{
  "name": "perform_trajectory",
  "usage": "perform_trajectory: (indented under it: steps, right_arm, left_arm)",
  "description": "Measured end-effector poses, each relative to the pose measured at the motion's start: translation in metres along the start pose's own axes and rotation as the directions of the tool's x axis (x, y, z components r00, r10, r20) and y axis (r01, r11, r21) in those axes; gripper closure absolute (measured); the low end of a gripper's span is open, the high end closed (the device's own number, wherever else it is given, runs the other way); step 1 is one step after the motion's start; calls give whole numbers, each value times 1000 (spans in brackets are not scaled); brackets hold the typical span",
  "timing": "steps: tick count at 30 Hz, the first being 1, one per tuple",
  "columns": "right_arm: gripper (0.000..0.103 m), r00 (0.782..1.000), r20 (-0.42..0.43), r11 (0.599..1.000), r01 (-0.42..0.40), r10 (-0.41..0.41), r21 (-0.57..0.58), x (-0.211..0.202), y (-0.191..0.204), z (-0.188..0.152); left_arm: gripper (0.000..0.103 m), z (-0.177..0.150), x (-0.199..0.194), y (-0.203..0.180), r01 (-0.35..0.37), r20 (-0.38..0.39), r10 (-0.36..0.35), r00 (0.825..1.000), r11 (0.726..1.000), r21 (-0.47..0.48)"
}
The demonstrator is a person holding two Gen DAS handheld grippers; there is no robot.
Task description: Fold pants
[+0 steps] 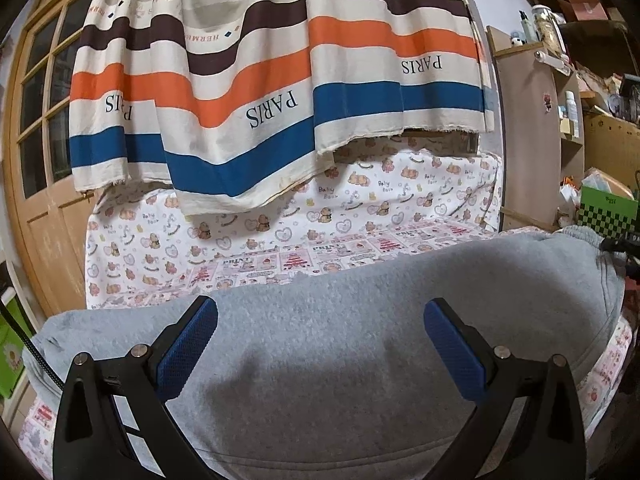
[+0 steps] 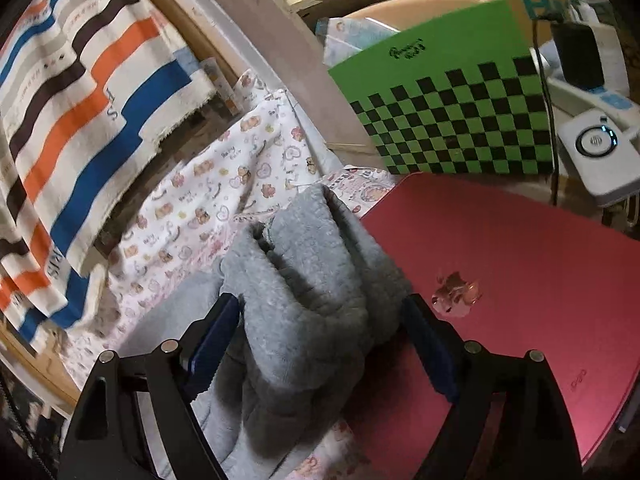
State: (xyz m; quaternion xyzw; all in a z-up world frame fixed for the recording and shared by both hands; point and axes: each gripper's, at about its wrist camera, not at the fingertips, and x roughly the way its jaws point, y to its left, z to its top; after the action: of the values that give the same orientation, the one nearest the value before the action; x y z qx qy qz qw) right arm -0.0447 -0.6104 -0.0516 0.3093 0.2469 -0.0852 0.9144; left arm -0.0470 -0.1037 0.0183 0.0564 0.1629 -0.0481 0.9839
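- Left tool: jaws spread wide, blue textured pads facing each other, hovering low over the grey pants; nothing is pinched between the pads.
- Right tool: jaws spread, with a bunched-up fold of the grey pants rising between them. The left pad lies against the fabric; whether the right pad presses the fabric cannot be told.
- Grey pants: fleecy sweatpants lying across the near part of a bed covered by a bear-and-heart print sheet. In the left wrist view they span almost the full width of the bed, with the elastic waistband at the right edge.
- In the right wrist view, the raised end of the pants sits at the bed's edge, just beside a red board that bears a small bear sticker.
- Striped cloth: cream, with orange, blue and brown bands and the word "PARIS", hanging over the far side of the bed.
- Green checkered board: standing tilted behind the far edge of the red board.
- Wooden door with glass panes: left of the bed.
- Shelves with bottles and boxes: right of the bed.
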Motion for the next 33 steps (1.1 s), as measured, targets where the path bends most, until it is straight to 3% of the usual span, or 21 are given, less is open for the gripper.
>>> perform_trajectory:
  steps: [4, 9, 16, 20, 28, 30, 33]
  right_arm:
    - [19, 1000, -4, 1000, -6, 6, 17, 3, -4, 1]
    - [23, 1000, 6, 1000, -5, 5, 22, 1, -5, -4]
    - [58, 997, 78, 1000, 17, -16, -10, -13, 21, -4]
    - [75, 988, 139, 996, -52, 63, -78, -35, 59, 3]
    - [77, 979, 172, 956, -61, 113, -285, -50, 166, -7]
    - [77, 977, 208, 952, 12, 54, -306, -49, 168, -11]
    - [76, 977, 215, 976, 41, 6, -214, -49, 138, -2]
  left_arm:
    - [1, 0, 2, 1, 48, -24, -49, 999, 998, -30]
    - [1, -2, 2, 4, 58, -37, -59, 998, 998, -30]
    - [1, 1, -1, 8, 66, -30, -67, 997, 996, -53]
    - [1, 5, -7, 10, 56, 0, -56, 998, 997, -46]
    - [1, 21, -25, 30, 28, 83, -22, 996, 997, -74]
    - [1, 24, -29, 33, 30, 99, -23, 995, 997, -75]
    - [1, 23, -30, 34, 29, 103, -23, 994, 998, -59]
